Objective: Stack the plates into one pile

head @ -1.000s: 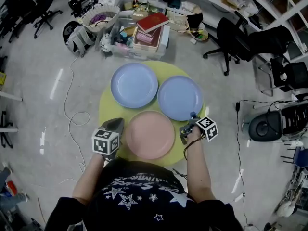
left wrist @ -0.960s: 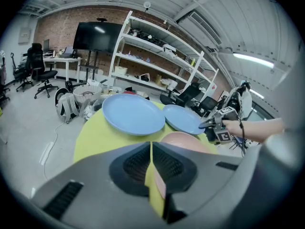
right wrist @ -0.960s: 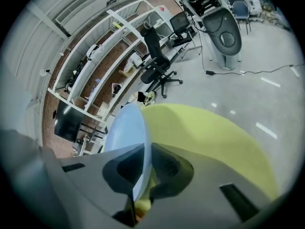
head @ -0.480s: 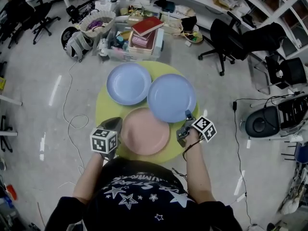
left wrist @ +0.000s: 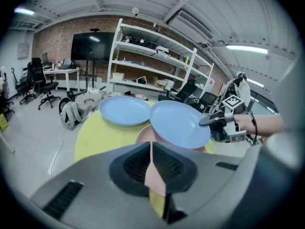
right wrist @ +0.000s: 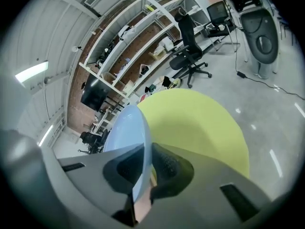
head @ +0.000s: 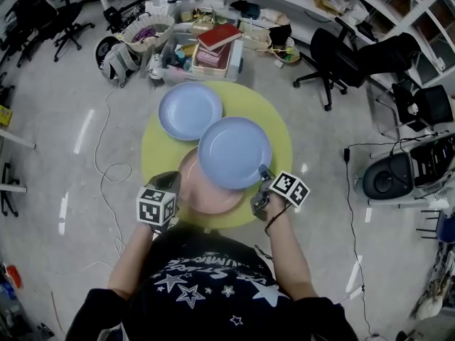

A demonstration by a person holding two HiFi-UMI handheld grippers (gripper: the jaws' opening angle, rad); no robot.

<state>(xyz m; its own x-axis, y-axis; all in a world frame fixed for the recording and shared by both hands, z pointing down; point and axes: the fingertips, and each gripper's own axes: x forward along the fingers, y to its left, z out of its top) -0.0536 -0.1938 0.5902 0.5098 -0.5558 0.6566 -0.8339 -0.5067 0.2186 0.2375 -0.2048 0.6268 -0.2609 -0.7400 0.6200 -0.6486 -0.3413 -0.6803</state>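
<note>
My right gripper [head: 262, 177] is shut on the near rim of a blue plate [head: 234, 153], which hangs over the pink plate [head: 201, 194] and hides its far right part. In the right gripper view the blue plate [right wrist: 127, 131] runs edge-on between the pads of the right gripper [right wrist: 143, 162]. A second blue plate [head: 190, 111] lies flat at the back left of the round yellow table [head: 277, 137]. My left gripper [head: 173, 182] sits shut and empty just left of the pink plate [left wrist: 143, 136]. The left gripper view shows the held plate [left wrist: 176, 123] and the right gripper [left wrist: 210, 120] on its rim.
Behind the table stand a clear crate with red books [head: 215, 48] and a basket [head: 147, 28]. A black office chair [head: 340, 48] is at the back right and a grey machine [head: 395, 180] at the right. Cables [head: 106, 180] trail on the floor at the left.
The right gripper has lifted the blue plate off the table's right side and carried it left, over the pink plate. The left gripper has shifted only a little.
</note>
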